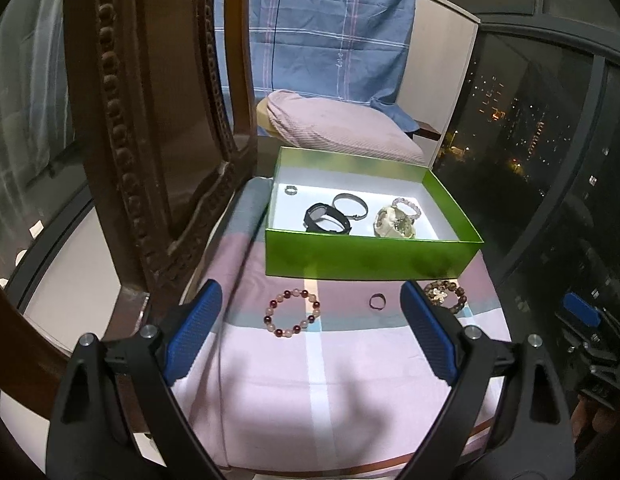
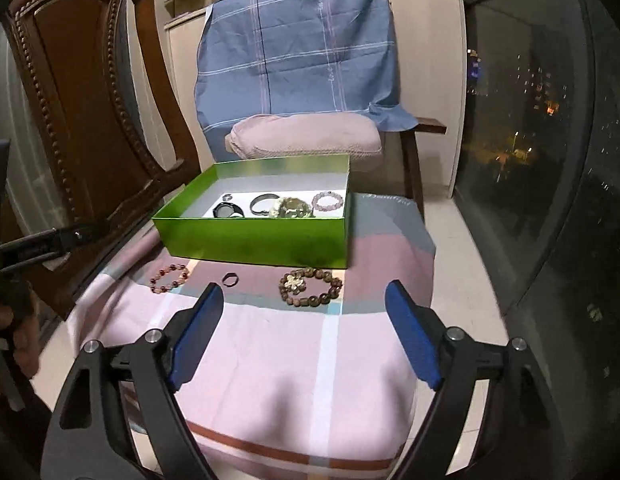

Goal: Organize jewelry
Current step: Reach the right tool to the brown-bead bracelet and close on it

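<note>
A green box (image 2: pixel 254 240) sits open on a bench covered by a pink checked cloth (image 2: pixel 294 360), and I'll place everything by that box. Inside it lie a small ring (image 1: pixel 290 189), a black watch (image 1: pixel 323 218), a dark bangle (image 1: pixel 349 205), a pale pink bead bracelet (image 1: pixel 406 207) and a yellowish cluster of jewelry (image 1: pixel 393 222). Just in front of the box, on the cloth, three pieces lie in a row: a red and pink bead bracelet (image 2: pixel 170 279) toward the box's left end, a dark ring (image 2: pixel 230 279) near its middle, and a brown bead bracelet (image 2: pixel 311 287) toward its right end. The left gripper (image 1: pixel 311 308) hangs short of that row, jaws spread wide with nothing between them. The right gripper (image 2: pixel 304 312) hangs likewise before the box, its jaws wide apart and empty. Behind the box, a pink cushion (image 2: pixel 304 136) rests on a chair draped in a blue sheet (image 2: pixel 298 48).
</note>
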{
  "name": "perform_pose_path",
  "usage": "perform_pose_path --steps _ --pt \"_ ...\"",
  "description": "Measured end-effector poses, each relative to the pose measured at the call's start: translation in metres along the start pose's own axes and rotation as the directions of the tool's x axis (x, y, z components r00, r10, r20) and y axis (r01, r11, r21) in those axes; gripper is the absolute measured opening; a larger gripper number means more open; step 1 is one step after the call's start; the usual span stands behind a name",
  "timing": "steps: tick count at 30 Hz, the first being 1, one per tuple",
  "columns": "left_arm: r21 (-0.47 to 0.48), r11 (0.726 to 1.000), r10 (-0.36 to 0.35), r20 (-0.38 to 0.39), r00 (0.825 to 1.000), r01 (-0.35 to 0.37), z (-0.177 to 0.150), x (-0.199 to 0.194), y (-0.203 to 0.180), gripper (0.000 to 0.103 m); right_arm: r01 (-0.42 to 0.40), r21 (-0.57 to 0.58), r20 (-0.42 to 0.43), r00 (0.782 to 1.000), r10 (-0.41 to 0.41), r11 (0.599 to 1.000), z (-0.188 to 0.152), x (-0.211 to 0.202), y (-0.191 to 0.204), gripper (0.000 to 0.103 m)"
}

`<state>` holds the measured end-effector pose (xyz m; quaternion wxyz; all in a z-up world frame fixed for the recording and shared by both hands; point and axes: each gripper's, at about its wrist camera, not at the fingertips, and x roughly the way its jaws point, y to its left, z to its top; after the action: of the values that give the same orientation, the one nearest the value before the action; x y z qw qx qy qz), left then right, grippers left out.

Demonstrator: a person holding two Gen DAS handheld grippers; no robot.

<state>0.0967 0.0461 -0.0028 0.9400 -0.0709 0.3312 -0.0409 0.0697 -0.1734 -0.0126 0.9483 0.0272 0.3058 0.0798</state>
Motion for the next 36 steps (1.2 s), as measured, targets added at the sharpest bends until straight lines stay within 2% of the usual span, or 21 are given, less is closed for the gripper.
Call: perform_pose_path --steps 11,16,20,23,24,28,29,32,36 --pt "0.037 0.999 -0.005 -0.019 1.000 0.005 -0.005 0.005 -0.013 0.090 0.001 0.020 0.014 1.000 -0.002 1.000 -0.002 -0.013 -0.012 0.081" --pt "0.022 1.000 -0.006 -0.014 1.000 0.007 -0.004 0.003 -0.007 0.090 0.007 0.018 0.008 1.000 -0.007 1.000 -0.002 -0.010 -0.011 0.081" --pt "-0.018 1.000 -0.014 0.017 1.000 0.015 0.002 -0.003 0.005 0.090 0.044 0.008 -0.021 0.999 -0.044 0.999 -0.003 0.000 -0.011 0.081" --pt "-0.056 0.998 -0.016 0.045 0.999 0.018 0.007 -0.006 0.017 0.090 0.092 0.012 -0.076 0.993 -0.090 0.996 0.000 0.024 -0.018 0.080" --pt "-0.063 0.998 -0.014 0.041 0.999 0.017 0.008 -0.004 0.019 0.089 0.107 0.005 -0.101 0.989 -0.106 0.994 0.004 0.039 -0.019 0.078" --pt "-0.071 0.997 -0.001 0.000 1.000 0.001 0.009 0.009 0.025 0.083 0.131 -0.016 -0.194 0.972 -0.131 0.991 0.008 0.086 -0.023 0.058" --pt "-0.073 0.997 -0.002 -0.007 1.000 0.002 0.009 0.012 0.026 0.082 0.128 -0.008 -0.223 0.966 -0.127 0.992 0.009 0.100 -0.023 0.056" --pt "-0.068 0.998 0.007 -0.014 1.000 -0.008 0.009 0.017 0.026 0.082 0.145 -0.039 -0.240 0.959 -0.150 0.989 0.013 0.123 -0.016 0.050" --pt "-0.067 0.998 0.015 -0.032 0.999 -0.017 0.007 0.022 0.029 0.081 0.167 -0.062 -0.330 0.927 -0.178 0.984 0.009 0.161 -0.013 0.034"
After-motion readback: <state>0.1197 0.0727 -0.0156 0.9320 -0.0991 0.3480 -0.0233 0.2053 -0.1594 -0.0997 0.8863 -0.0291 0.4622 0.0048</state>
